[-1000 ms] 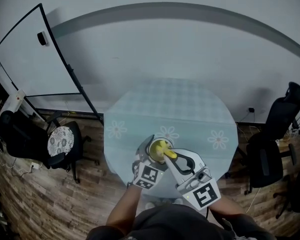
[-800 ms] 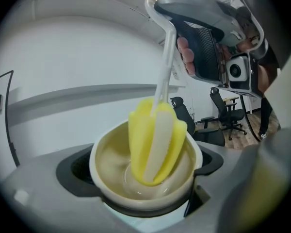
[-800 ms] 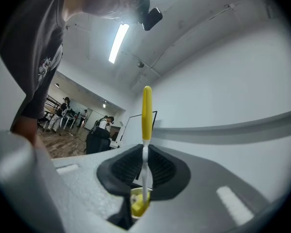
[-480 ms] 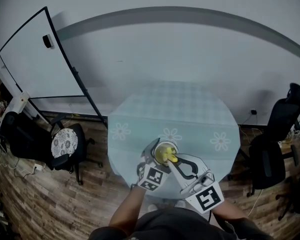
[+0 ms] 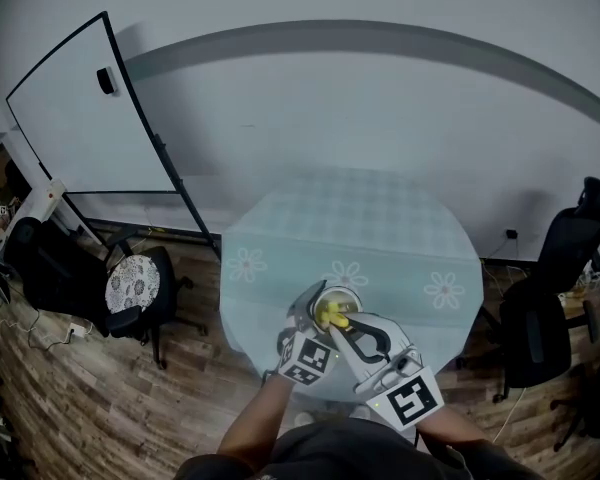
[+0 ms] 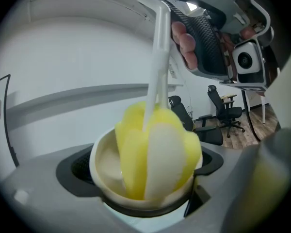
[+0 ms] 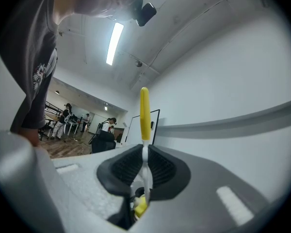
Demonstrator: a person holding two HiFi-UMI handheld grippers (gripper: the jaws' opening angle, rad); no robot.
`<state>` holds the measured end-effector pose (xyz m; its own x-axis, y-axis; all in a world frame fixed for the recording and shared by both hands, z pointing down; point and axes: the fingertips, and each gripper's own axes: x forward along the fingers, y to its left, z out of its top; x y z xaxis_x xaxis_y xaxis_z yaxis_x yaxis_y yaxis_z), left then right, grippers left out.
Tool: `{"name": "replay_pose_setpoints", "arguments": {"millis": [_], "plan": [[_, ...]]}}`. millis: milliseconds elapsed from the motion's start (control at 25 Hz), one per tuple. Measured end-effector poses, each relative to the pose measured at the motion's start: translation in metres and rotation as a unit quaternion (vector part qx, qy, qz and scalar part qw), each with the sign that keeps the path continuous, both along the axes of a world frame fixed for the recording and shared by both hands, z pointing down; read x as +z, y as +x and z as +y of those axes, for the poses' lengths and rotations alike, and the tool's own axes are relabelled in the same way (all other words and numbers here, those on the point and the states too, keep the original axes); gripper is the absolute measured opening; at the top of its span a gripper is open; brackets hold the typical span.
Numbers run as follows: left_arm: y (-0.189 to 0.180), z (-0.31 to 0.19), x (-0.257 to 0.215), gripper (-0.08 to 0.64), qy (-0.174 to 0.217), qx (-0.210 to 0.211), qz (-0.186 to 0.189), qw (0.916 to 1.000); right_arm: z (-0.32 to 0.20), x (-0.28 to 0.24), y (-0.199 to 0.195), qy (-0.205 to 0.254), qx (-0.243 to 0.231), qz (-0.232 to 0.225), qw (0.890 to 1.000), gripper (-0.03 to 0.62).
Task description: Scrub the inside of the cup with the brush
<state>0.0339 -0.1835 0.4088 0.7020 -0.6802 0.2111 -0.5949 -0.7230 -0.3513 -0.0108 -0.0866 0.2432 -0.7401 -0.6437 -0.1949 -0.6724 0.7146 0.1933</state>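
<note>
Midway through the scrubbing, by the look of it: left tongs point(image 6: 144, 178) clamped round the cream cup point(image 6: 104, 171) over the near edge of the worktop point(image 5: 350, 218), right tongs point(image 7: 144, 174) pinched shut on the handle of the brush point(image 7: 144, 110), yellow-and-white sponge head sunk inside the cup. No telling the share of wiping left. Round worktop under a pale flowered cloth; wooden floor point(image 5: 70, 398), whiteboard point(image 5: 90, 118) at left, black office chairs point(image 5: 555, 268) either side

left tool point(image 6: 146, 191): jaws clamped on cream cup point(image 6: 103, 166) | sponge brush point(image 6: 157, 152): yellow-white head inside cup, white handle rising to right tool point(image 6: 218, 33) | office chairs point(image 6: 222, 108) behind
</note>
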Motion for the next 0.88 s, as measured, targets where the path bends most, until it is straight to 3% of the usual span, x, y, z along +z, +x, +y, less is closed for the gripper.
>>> {"name": "replay_pose_setpoints", "arguments": {"millis": [480,880], "plan": [[-0.005,-0.009,-0.002,0.568,-0.005,0.0,0.002,1.0,-0.026,-0.016,-0.001,0.016,0.007,-0.026,0.999,0.035],[-0.016,-0.025,0.0,0.568,-0.019,-0.009,0.016,0.9997,-0.042,-0.012,0.009,0.023,0.027,-0.008,0.999,0.035]]}}
